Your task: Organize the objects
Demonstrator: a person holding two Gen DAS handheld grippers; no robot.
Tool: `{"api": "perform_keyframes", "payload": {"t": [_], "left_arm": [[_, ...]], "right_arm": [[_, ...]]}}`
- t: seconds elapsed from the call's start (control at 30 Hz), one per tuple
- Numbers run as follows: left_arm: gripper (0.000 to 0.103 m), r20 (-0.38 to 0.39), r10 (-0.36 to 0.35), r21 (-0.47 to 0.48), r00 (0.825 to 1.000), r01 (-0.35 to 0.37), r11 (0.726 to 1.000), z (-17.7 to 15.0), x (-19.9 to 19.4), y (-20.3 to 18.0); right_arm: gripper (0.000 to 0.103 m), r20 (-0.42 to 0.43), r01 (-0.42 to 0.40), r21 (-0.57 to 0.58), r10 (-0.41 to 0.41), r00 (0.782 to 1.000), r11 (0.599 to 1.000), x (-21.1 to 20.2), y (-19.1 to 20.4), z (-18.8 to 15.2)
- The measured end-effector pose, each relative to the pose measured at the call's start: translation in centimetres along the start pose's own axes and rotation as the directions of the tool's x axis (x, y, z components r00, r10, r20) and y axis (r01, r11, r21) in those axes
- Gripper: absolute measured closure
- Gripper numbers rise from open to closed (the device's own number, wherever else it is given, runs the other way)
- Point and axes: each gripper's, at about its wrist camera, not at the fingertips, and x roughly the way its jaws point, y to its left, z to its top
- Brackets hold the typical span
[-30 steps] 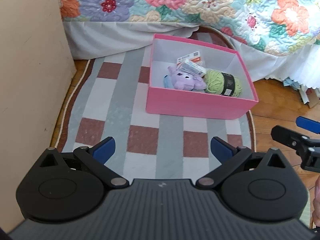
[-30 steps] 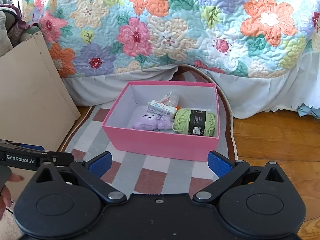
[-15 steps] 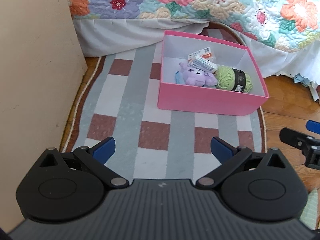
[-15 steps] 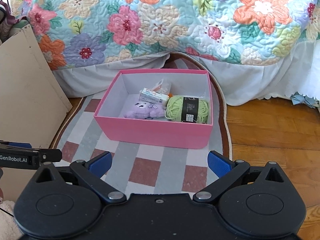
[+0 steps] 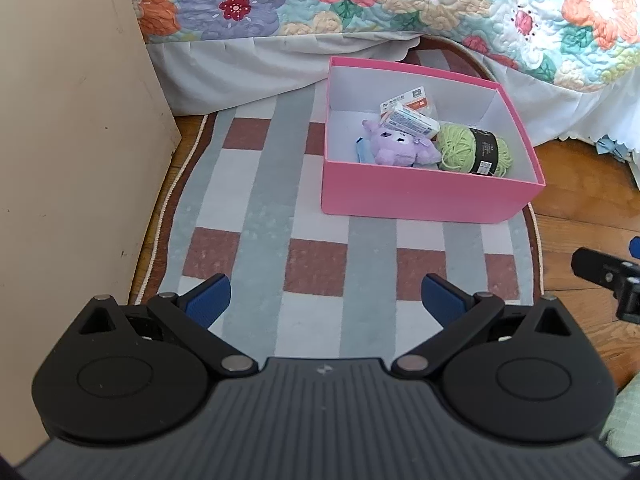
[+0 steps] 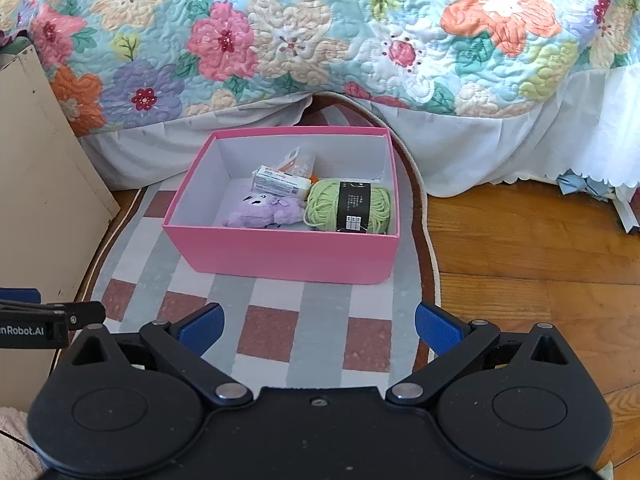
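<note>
We hold the left gripper (image 5: 325,299) and the right gripper (image 6: 318,328) low over the checked rug (image 5: 260,216) — both spread wide, holding nothing. Ahead on the rug sits the pink box (image 6: 288,254), containing green yarn (image 6: 347,207), a purple plush (image 6: 264,212) and a small carton (image 6: 281,184).

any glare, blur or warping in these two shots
Left wrist view: sharp, daylight brightening the quilt, fisheye bowing the pink box. Right wrist view: equally sharp, soft even light, yarn label readable as print, corners vignetted dark.
</note>
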Motion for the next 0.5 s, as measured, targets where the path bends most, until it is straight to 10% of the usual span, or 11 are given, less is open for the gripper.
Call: {"api": "perform_keyframes", "payload": {"t": [0.5], "left_arm": [[0.0,-0.028,-0.011,0.028,1.0,0.011,1.0,-0.14,0.21,-0.2]], "right_arm": [[0.0,0.0,0.04,0.006,-0.04,0.999,0.999,0.15,-0.33,-0.06]]}}
